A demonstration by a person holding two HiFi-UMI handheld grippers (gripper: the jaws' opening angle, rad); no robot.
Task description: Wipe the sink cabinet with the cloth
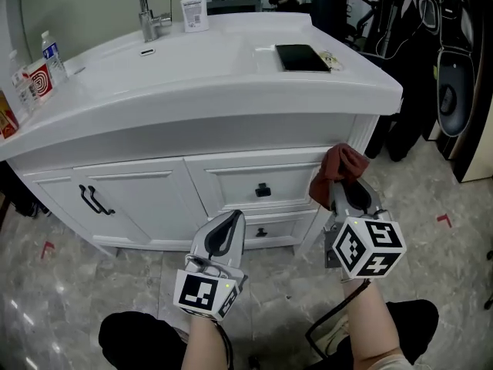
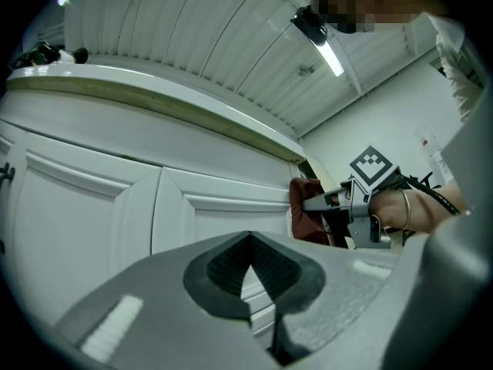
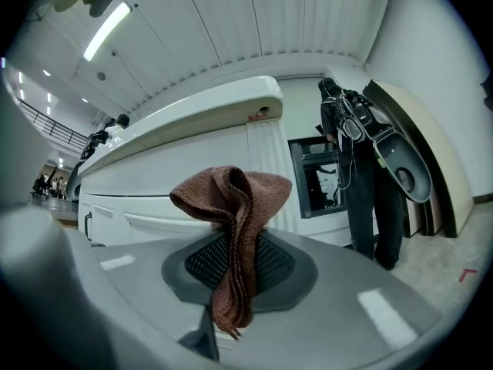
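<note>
The white sink cabinet [image 1: 154, 183] fills the head view, with doors at the left and drawers in the middle. My right gripper [image 1: 344, 185] is shut on a reddish-brown cloth [image 1: 339, 169], bunched at its tip beside the cabinet's right front corner. In the right gripper view the cloth [image 3: 235, 230] hangs folded between the jaws, in front of the cabinet [image 3: 192, 183]. My left gripper [image 1: 228, 226] is shut and empty, low in front of the drawers. The left gripper view shows its jaws closed before a door panel [image 2: 92, 206], with the cloth [image 2: 306, 206] and right gripper [image 2: 339, 200] off to the right.
On the counter stand a faucet [image 1: 142, 6], a soap bottle [image 1: 194, 10], a black tablet [image 1: 301, 57] and bottles [image 1: 52, 56] at the left. Dark bags [image 1: 443, 60] hang to the right of the cabinet. Black handles [image 1: 94, 200] stick out from the doors. Marble floor [image 1: 92, 299] lies below.
</note>
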